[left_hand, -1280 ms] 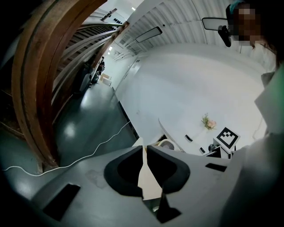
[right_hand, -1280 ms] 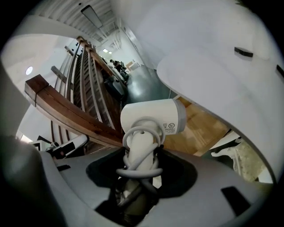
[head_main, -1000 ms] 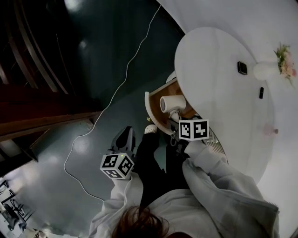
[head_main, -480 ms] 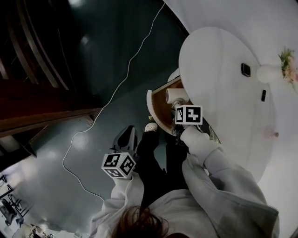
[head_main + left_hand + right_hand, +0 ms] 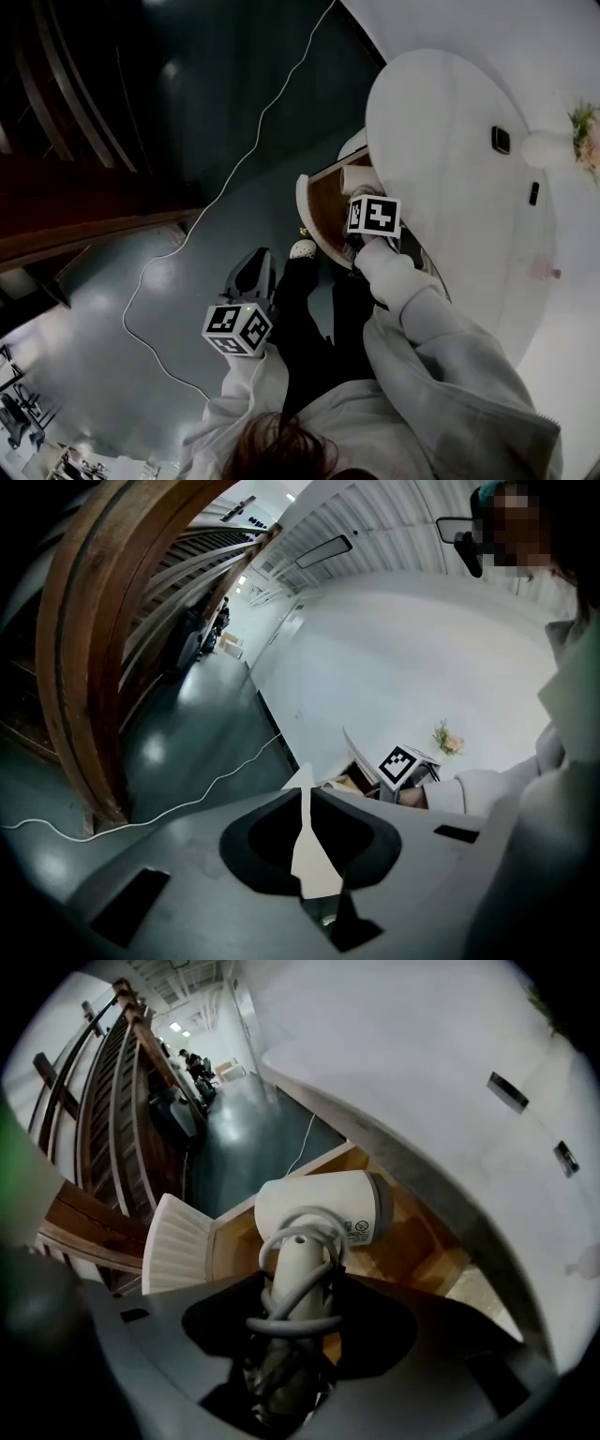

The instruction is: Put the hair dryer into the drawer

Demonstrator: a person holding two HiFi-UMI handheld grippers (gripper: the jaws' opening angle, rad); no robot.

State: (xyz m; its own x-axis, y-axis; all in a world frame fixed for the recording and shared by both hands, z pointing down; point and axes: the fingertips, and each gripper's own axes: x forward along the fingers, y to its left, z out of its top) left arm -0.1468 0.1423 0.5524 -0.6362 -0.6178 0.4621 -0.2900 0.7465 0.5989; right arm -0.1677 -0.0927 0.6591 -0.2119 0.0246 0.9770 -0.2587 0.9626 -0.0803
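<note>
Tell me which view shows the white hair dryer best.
Right gripper view: the white plastic hair dryer fills the centre, cord wound round its handle. Head view shows only its barrel; left gripper view hardly shows it.

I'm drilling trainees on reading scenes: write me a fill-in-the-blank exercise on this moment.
1. The right gripper grips the white hair dryer by its ____.
2. A grey ____ is coiled round the part held.
3. The wooden drawer under the dryer stands ____.
4. The left gripper holds ____.
Missing words: handle; cord; open; nothing.
</note>
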